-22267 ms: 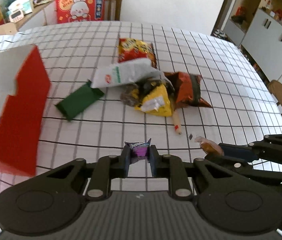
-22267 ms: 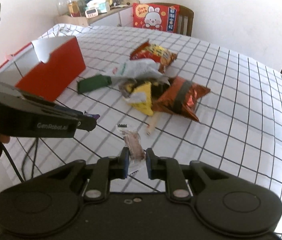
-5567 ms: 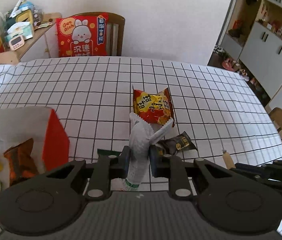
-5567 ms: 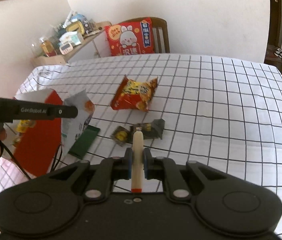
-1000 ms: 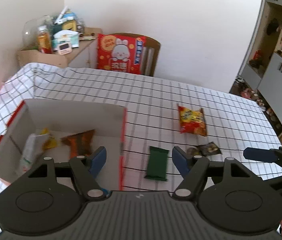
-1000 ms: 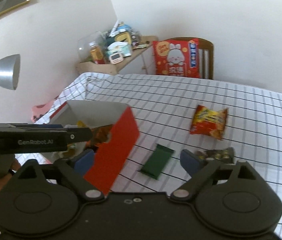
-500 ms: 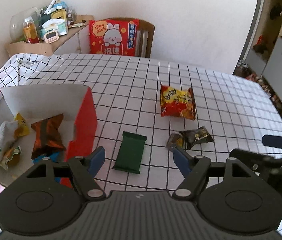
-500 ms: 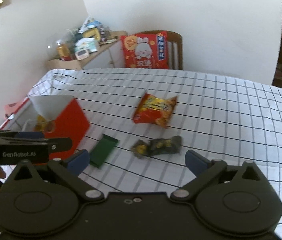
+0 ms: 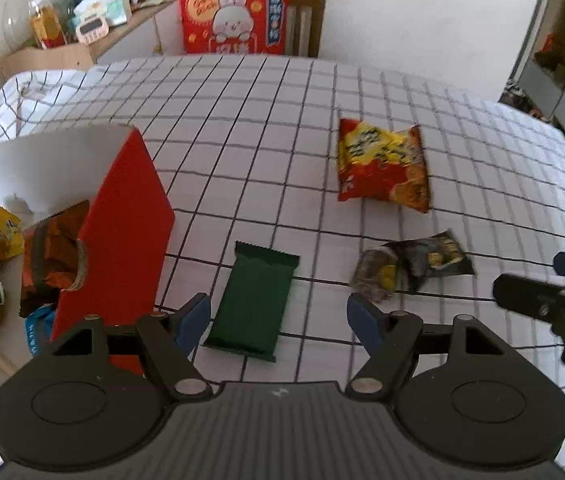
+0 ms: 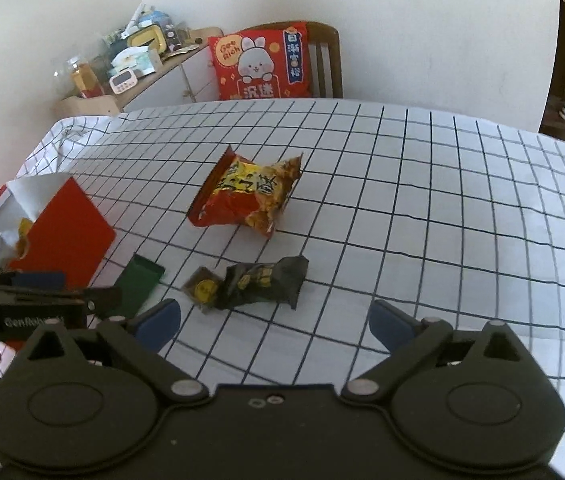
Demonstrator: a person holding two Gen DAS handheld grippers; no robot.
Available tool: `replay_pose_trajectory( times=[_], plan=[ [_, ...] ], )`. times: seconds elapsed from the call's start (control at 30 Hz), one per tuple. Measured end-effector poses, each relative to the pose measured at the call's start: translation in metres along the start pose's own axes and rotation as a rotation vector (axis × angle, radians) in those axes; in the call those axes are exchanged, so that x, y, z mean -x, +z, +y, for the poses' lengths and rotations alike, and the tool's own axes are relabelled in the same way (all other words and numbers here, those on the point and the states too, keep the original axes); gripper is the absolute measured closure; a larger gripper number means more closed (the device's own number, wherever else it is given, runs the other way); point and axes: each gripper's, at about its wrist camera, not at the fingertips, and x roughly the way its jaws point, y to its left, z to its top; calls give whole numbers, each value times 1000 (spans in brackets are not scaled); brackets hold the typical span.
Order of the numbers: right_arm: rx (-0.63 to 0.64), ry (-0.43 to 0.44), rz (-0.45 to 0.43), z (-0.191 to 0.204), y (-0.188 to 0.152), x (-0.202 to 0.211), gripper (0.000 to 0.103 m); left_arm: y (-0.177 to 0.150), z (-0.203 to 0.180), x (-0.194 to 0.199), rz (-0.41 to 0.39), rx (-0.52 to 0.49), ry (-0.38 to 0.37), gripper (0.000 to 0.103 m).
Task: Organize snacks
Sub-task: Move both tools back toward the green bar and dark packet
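Blue-padded fingers of the left gripper [image 9: 278,320] stand wide and empty over the near end of the dark green wrapper [image 9: 253,305], which lies flat, long axis running near to far, just right of the red box [image 9: 122,232]. The right gripper [image 10: 274,326], also spread wide, holds nothing; the crumpled black packets [image 10: 254,280] lie just beyond it, long axis left to right.

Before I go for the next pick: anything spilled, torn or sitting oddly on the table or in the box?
Nothing spilled. Two things look rough: the dark snack packets are crumpled in a heap, and the red box has a ragged, torn-looking top edge. The green bar and the red and yellow chip bag lie flat.
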Motion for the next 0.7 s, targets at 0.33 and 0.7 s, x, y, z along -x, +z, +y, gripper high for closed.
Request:
replay_pose_trajectory(
  times=[0.33,0.7],
  plan=[
    [35,-14,67,-5,8,-45,15,8,3,-37,60,-25,43,28],
    [75,37,107,2,13,-68,27,10,16,-63,112,13,15,28]
  ],
)
